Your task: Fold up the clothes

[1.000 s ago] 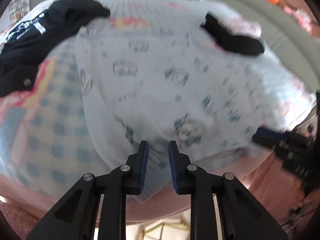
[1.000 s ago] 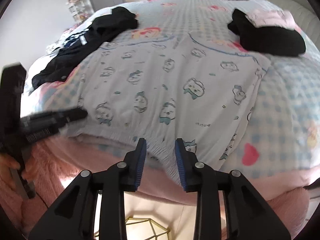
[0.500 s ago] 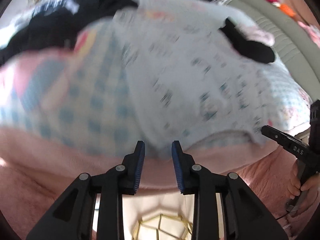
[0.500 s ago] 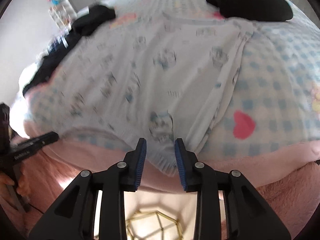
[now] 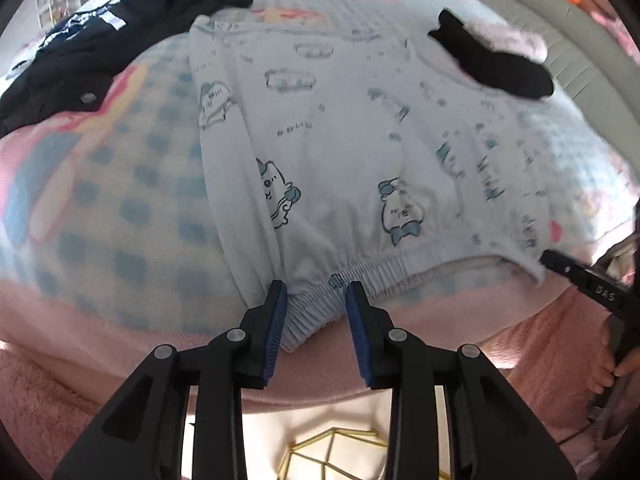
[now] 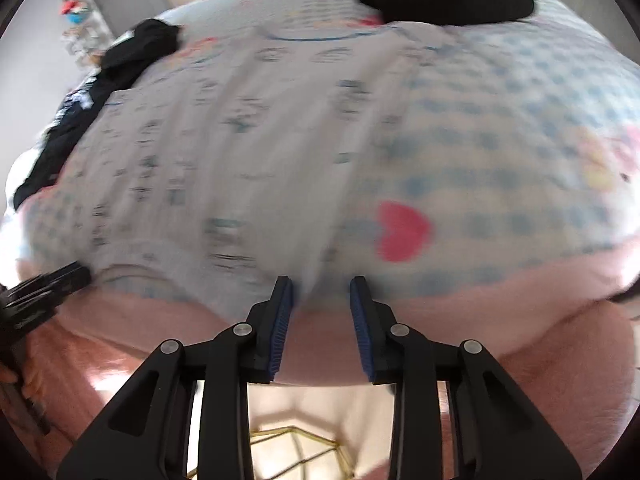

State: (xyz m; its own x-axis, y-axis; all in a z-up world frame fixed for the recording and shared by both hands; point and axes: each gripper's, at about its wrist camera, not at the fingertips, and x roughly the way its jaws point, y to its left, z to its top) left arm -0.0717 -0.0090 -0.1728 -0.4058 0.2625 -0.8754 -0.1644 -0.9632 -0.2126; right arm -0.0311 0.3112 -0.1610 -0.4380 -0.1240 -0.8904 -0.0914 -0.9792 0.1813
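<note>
Spread across the bed, a blue-and-white checked blanket [image 5: 120,208] with pink patches is lying under a pale blue cotton garment [image 5: 344,152] printed with small cartoon animals. That garment is stretching flat from the far side down to the near edge, where its gathered elastic hem [image 5: 384,272] is hanging over a fuzzy pink blanket [image 5: 520,344]. I am holding my left gripper [image 5: 316,296] at that hem; its jaws are opening, with the bunched hem lying between the blue pads but not pinched. My right gripper [image 6: 322,292] is hovering at the garment's other near corner, jaws apart, nothing pressed between them; that view is blurred. Farther out, a crumpled black jacket [image 5: 100,44] is lying by the garment's far left corner, and a folded black cloth [image 5: 496,60] is sitting at its far right.
</note>
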